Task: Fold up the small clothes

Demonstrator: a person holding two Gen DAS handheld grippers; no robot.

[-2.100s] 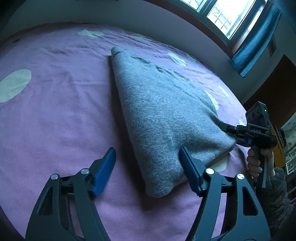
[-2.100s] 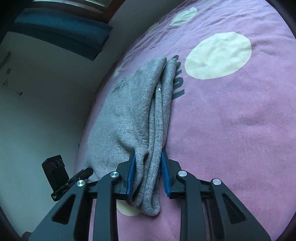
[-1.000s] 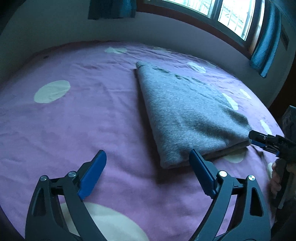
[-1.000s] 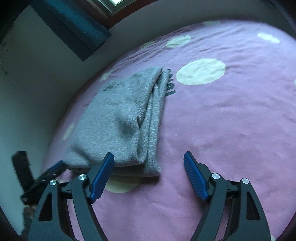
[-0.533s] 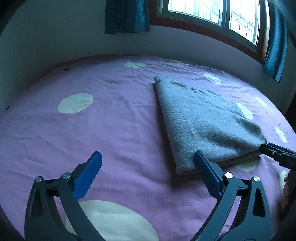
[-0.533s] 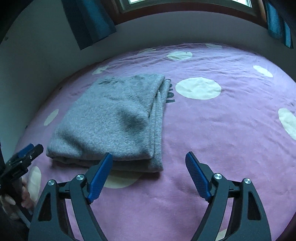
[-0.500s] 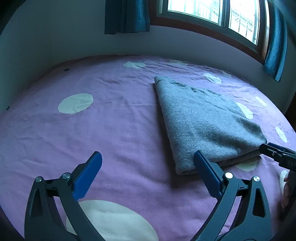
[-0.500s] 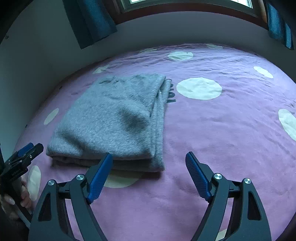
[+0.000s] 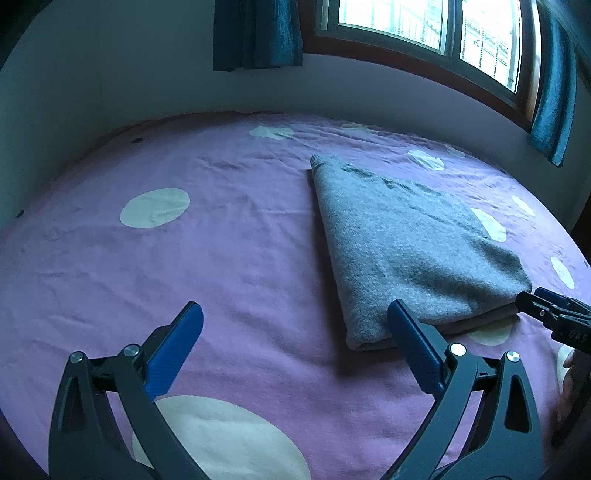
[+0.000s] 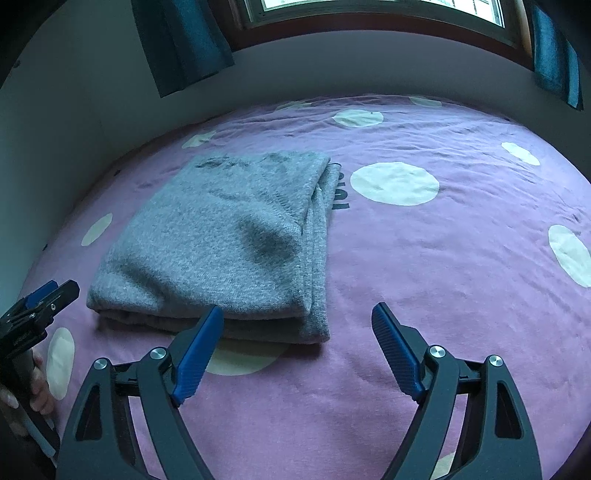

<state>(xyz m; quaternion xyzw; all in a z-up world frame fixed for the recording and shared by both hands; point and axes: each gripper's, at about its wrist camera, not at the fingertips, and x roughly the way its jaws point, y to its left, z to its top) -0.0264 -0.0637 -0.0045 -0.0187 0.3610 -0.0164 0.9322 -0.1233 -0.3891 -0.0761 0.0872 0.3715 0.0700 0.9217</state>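
Both my left gripper and right gripper are backing off the folded grey garment on the bedspread, jaws just opening wide and empty, risking snagging its near edge and undoing the fold.

Dim, bluish daylight enters from the window at 12 to 1 o'clock, its panes glaring white. Soft shadows lie beneath the folded garment. Fisheye bending darkens every corner; focus stays sharp.
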